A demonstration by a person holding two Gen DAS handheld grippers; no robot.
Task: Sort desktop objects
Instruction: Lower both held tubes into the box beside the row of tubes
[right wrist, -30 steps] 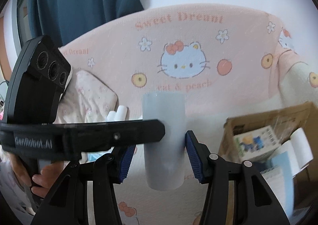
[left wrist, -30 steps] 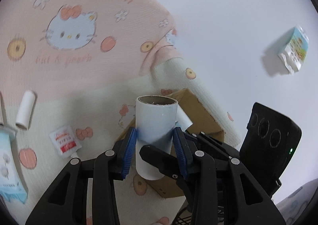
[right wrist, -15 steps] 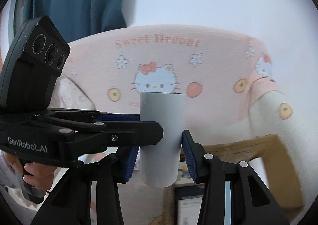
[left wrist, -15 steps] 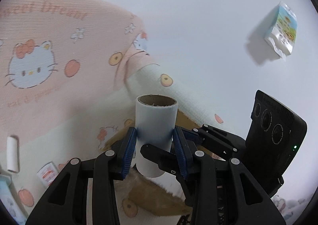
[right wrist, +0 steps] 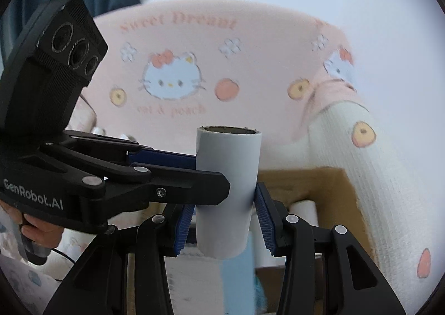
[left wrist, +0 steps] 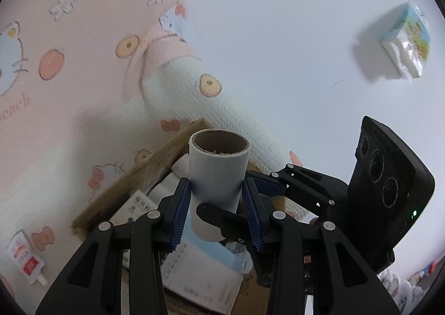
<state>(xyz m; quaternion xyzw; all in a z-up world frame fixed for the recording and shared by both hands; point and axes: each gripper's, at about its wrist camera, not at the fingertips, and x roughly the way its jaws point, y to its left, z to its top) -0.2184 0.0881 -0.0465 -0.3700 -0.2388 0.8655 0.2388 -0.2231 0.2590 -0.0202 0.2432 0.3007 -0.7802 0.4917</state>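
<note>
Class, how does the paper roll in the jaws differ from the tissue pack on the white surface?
The paper roll is a plain pale cylinder with a hollow brown core; the tissue pack is a blocky packet with colourful print. The paper roll stands upright, clamped in the jaws of the left gripper; the tissue pack lies loose, untouched. Both are partly white.

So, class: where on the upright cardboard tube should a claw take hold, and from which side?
Grip the cardboard tube around its lower middle, approaching side-on with pads on opposite curved walls. It stands upright, its open end on top, so the straight walls offer the only firm hold.
</note>
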